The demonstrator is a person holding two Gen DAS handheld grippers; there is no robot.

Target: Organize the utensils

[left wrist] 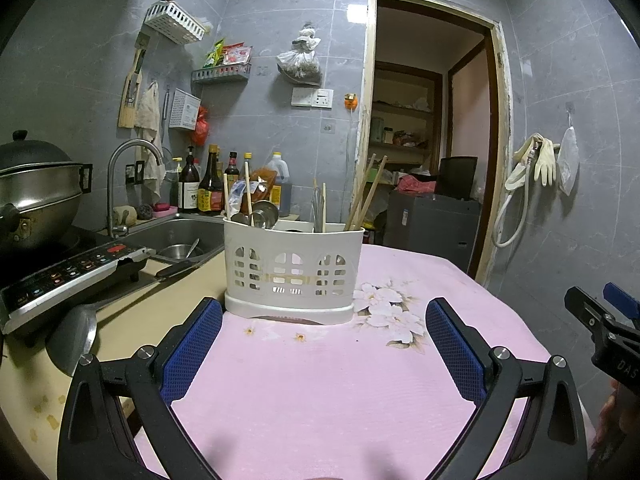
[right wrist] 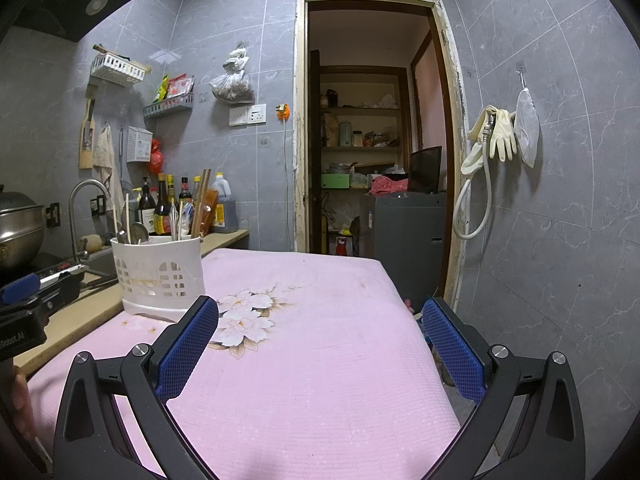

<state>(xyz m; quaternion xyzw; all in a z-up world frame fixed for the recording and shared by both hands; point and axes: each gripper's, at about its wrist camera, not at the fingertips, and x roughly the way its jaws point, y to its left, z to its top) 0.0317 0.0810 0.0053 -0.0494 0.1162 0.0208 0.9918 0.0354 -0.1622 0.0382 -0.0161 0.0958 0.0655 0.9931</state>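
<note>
Both tongs spread wide, empty: left tongs (left wrist: 324, 344) and right tongs (right wrist: 320, 344) hover level over the pink flowered cloth (right wrist: 312, 360) on the tabletop, touching nothing. White slotted plastic utensil holder (left wrist: 294, 276) with chopsticks (left wrist: 366, 196) and metal spoons (left wrist: 262, 214) stands upright just ahead of left tongs.

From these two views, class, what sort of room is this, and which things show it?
A home kitchen, most likely: a sink with a curved tap, a steel pot on a cooktop, and sauce bottles.
</note>
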